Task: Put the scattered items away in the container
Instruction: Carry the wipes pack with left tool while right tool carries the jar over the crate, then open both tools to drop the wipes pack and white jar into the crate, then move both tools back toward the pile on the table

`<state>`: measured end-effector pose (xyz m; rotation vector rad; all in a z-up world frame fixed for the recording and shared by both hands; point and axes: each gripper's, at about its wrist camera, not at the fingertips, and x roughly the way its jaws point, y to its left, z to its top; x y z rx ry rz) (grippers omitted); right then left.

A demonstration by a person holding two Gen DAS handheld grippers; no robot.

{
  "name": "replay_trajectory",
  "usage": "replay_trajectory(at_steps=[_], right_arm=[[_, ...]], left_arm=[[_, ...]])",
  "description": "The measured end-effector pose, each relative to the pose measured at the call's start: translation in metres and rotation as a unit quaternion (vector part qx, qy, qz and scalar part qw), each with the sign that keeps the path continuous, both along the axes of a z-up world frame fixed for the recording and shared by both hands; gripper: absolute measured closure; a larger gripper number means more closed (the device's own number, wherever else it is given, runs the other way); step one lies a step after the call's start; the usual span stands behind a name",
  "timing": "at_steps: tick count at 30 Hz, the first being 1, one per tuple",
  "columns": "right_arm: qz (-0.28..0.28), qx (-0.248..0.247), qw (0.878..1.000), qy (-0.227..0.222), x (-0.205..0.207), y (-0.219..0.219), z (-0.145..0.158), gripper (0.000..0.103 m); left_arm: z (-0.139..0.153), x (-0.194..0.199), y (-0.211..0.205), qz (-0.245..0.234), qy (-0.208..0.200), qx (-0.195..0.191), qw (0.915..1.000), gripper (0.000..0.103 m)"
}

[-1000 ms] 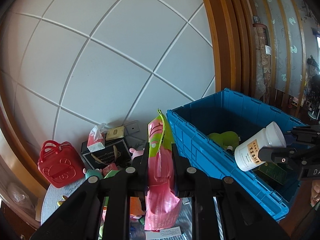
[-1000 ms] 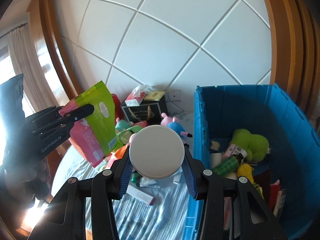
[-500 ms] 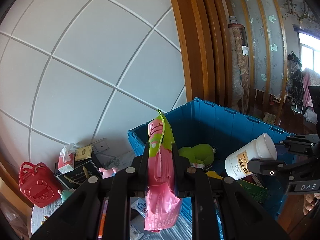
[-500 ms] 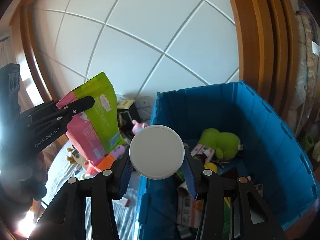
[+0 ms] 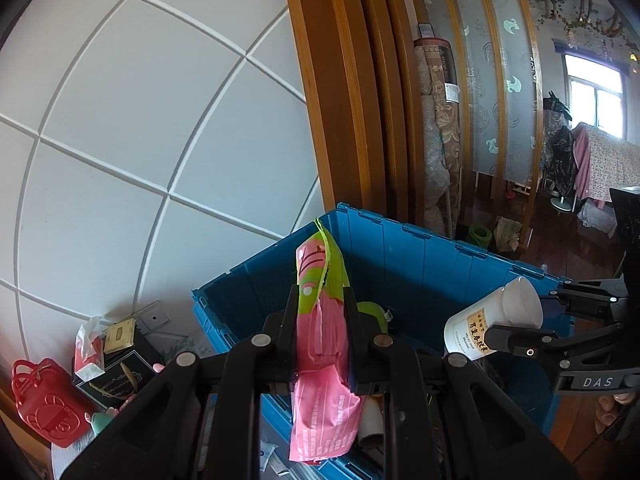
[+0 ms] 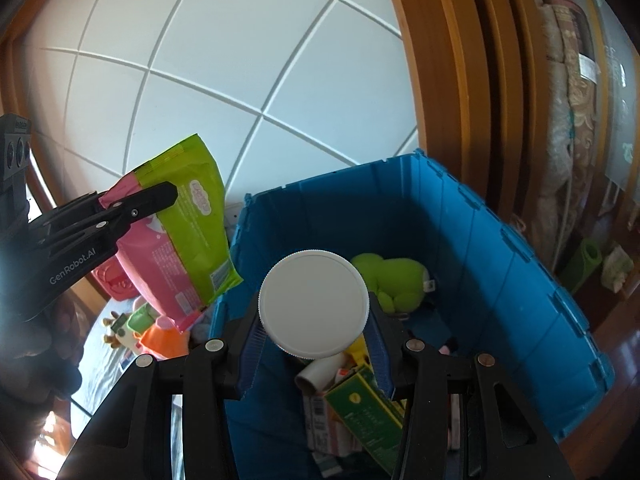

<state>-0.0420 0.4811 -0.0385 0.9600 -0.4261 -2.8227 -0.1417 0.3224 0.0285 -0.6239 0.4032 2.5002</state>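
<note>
Two grippers loaded: left gripper (image 5: 320, 332) clamps pink-green pouch (image 5: 322, 364), right gripper (image 6: 314, 320) clamps white jar (image 6: 314, 304). Blue crate (image 6: 500, 248) sits against white panelled wall (image 5: 140, 120), wood frame (image 5: 344, 92) beside it.

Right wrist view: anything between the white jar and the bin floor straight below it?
Yes. Under the white jar, the blue bin already holds a cardboard tube and a green box; the right wrist view shows this.

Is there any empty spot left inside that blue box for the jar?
Yes: bare blue floor shows in the box right of the green plush. The near end, under the jar, is crowded with cartons.
</note>
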Motion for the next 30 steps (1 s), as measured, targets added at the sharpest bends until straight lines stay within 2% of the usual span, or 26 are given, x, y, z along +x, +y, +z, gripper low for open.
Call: replay_trajectory(at_steps=[11, 13, 14, 15, 16, 17, 20, 30], right_arm=[[-0.035, -0.002, 0.999, -0.023, -0.001, 0.031, -0.013, 0.058], [-0.038, 0.0, 0.999, -0.024, -0.002, 0.035, -0.014, 0.058], [-0.04, 0.001, 0.999, -0.022, -0.003, 0.036, -0.014, 0.058], [-0.043, -0.001, 0.999, -0.017, -0.004, 0.038, -0.014, 0.053], [-0.045, -0.004, 0.999, -0.013, -0.005, 0.041, -0.015, 0.023], [-0.048, -0.006, 0.999, -0.009, -0.006, 0.043, -0.016, 0.0], [-0.054, -0.004, 0.998, -0.012, -0.007, 0.043, -0.021, 0.0], [-0.033, 0.002, 0.999, -0.011, 0.004, 0.001, -0.009, 0.0]], left_arm=[[-0.002, -0.019, 0.041, -0.034, -0.019, 0.009, 0.9992, 0.086], [-0.001, -0.025, 0.047, -0.047, -0.036, 0.021, 0.9981, 0.084], [-0.001, -0.027, 0.05, -0.054, -0.044, 0.024, 0.9973, 0.073], [0.001, -0.029, 0.052, -0.052, -0.043, 0.024, 0.9974, 0.061], [0.003, -0.03, 0.052, -0.051, -0.042, 0.028, 0.9974, 0.017], [0.005, -0.031, 0.047, -0.048, -0.04, 0.042, 0.9972, 0.0], [0.007, -0.035, 0.032, -0.019, -0.045, 0.054, 0.9973, 0.0], [0.006, -0.004, -0.029, 0.065, -0.03, 0.02, 0.9972, 0.0]])
